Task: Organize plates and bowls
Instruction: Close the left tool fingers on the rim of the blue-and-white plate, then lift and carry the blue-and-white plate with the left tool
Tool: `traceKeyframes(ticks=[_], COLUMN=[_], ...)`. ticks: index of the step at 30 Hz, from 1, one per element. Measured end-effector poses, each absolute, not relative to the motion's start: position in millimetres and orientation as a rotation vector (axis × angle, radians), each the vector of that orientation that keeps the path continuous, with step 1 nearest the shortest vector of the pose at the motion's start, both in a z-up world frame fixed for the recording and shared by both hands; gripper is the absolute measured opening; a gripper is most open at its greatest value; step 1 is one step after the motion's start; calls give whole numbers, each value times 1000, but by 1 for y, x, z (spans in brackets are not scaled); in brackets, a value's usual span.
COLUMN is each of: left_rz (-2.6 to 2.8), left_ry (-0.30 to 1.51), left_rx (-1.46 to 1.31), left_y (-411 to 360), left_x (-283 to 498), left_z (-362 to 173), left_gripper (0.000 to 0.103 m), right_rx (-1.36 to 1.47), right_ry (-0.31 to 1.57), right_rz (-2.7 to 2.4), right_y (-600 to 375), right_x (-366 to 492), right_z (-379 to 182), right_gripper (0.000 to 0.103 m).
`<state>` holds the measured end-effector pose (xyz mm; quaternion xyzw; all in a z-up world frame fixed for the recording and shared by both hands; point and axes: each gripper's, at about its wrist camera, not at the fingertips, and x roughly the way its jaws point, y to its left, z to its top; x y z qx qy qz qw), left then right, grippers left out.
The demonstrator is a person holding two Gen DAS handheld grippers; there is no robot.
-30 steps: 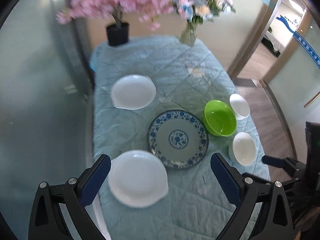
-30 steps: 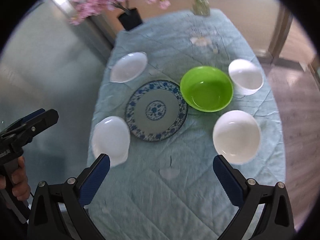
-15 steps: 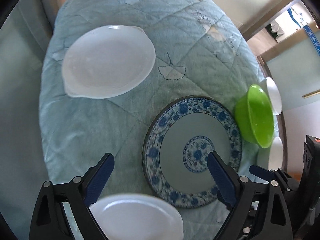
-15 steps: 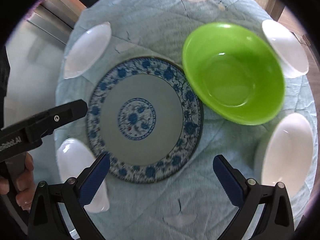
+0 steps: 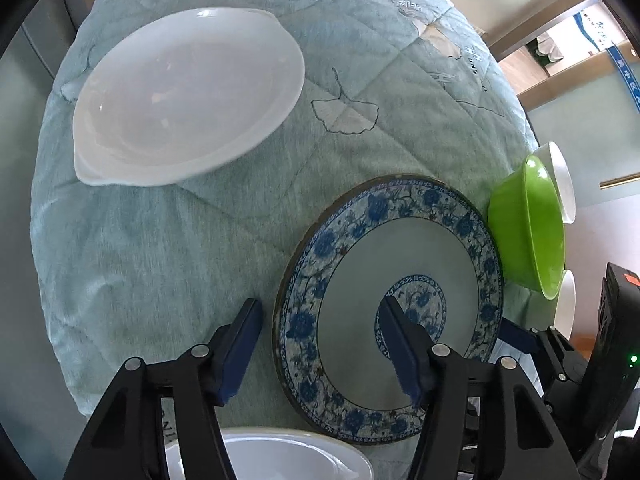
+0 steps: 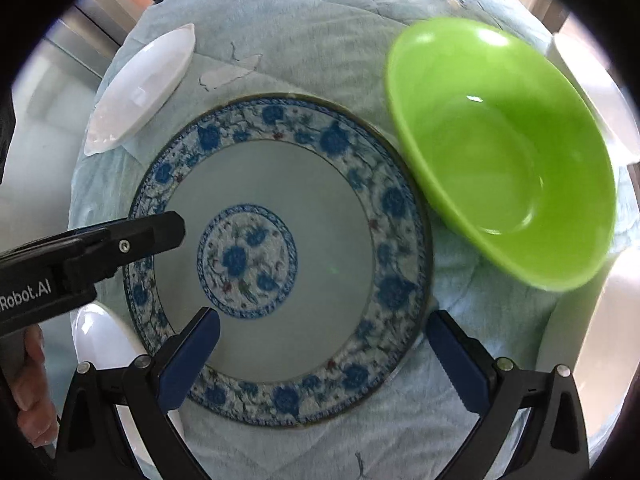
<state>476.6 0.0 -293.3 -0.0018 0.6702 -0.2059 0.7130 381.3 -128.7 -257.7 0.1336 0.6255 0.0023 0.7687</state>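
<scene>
A blue-and-white patterned plate (image 5: 404, 280) (image 6: 280, 256) lies in the middle of the table. My left gripper (image 5: 320, 344) is open, with its fingers on either side of the plate's left rim. My right gripper (image 6: 324, 356) is open, straddling the plate's near rim. A green bowl (image 5: 528, 224) (image 6: 504, 152) sits right of the plate. White plates lie at the far left (image 5: 188, 92) (image 6: 140, 88) and near left (image 5: 272, 460) (image 6: 100, 344). White bowls (image 5: 562, 176) (image 6: 600, 92) stand behind and beside the green bowl.
A light blue quilted cloth (image 5: 140, 248) (image 6: 304, 40) covers the table. The left gripper's body (image 6: 80, 260) reaches in over the patterned plate's left edge in the right wrist view. The table edge drops off at the left and right.
Both grippers have moved down and closer to the patterned plate. The left gripper's fingers have narrowed around the plate's left rim.
</scene>
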Motion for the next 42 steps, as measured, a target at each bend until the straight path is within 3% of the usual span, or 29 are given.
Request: traceKeyframes(ticks=[3, 5, 7, 18, 34, 42], left_rz=[-454, -445, -430, -440, -400, -385], left_ry=[1480, 1479, 1479, 1434, 1321, 1288], left_rx=[48, 69, 73, 107, 74, 39], left_y=[-6, -8, -10, -5, 22, 27], left_x=[476, 476, 480, 478, 438, 398], left_z=[-293, -292, -294, -283, -192, -141], left_gripper=[49, 33, 29, 26, 26, 21], right_rx=[297, 322, 301, 310, 308, 286], right_ry=[1343, 1345, 1359, 1368, 1268, 1229], right_rz=[-11, -5, -7, 2, 22, 44], right_y=[-127, -127, -123, -142, -156, -146], right_x=[386, 391, 402, 410, 397, 359], right_z=[-257, -255, -257, -254, -195, -163], right_gripper=[103, 103, 103, 97, 96, 96])
